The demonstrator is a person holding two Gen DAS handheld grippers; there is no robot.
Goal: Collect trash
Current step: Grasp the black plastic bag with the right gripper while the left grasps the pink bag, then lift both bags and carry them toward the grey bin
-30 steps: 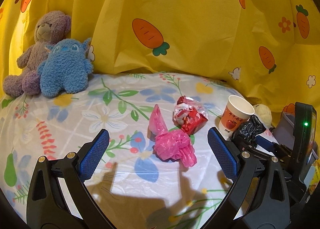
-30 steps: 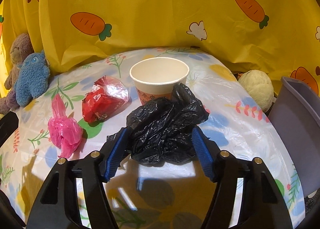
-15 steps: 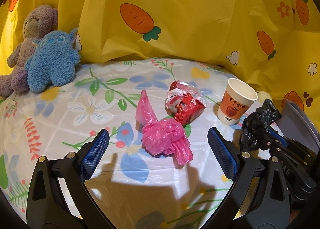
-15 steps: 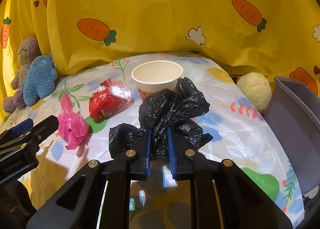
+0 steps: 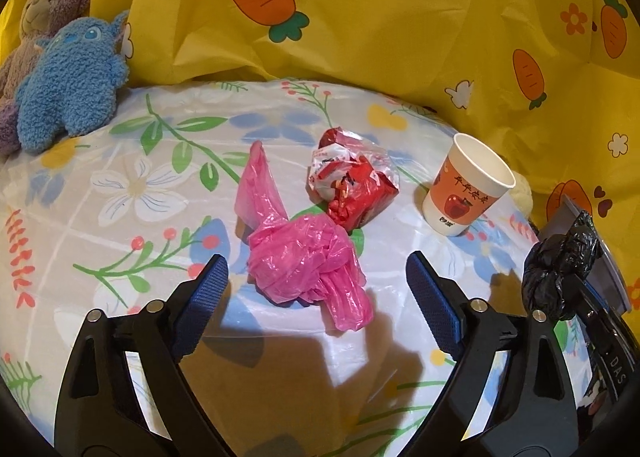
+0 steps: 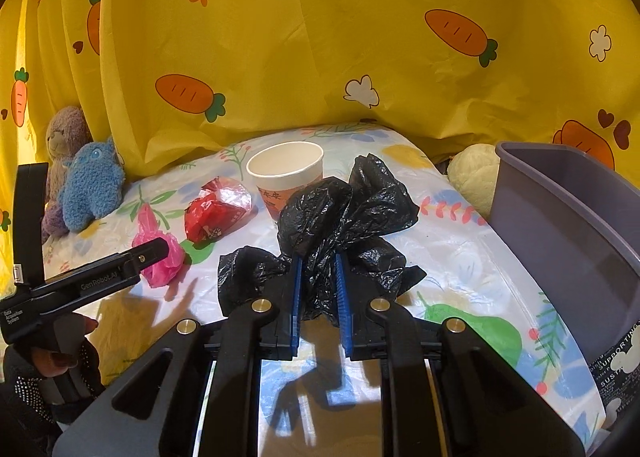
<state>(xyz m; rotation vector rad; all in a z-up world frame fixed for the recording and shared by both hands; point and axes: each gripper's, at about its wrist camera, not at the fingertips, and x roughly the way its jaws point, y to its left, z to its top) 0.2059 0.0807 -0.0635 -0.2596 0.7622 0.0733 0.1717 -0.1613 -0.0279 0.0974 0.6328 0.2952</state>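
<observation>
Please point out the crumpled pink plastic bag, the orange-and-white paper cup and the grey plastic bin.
Crumpled pink plastic bag (image 5: 304, 257): left wrist view, on its knotted middle.
Orange-and-white paper cup (image 5: 464, 197): left wrist view, on its printed side wall.
Grey plastic bin (image 6: 560, 217): right wrist view, on its inner wall.

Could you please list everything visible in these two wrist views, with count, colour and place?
black plastic bag: one, black, clamped in the right gripper, lifted off the table
pink plastic bag: one, pink, on the table between the left gripper's fingers
red wrapper: one, red and white, just behind the pink bag
paper cup: one, orange and white, upright, empty, right of the wrapper
bin: one, grey, at the table's right edge
plush toys: two, blue and purple, far left
cream ball: one, beside the bin
tablecloth: floral
curtain: yellow, carrot print
left gripper: open
right gripper: shut
</observation>
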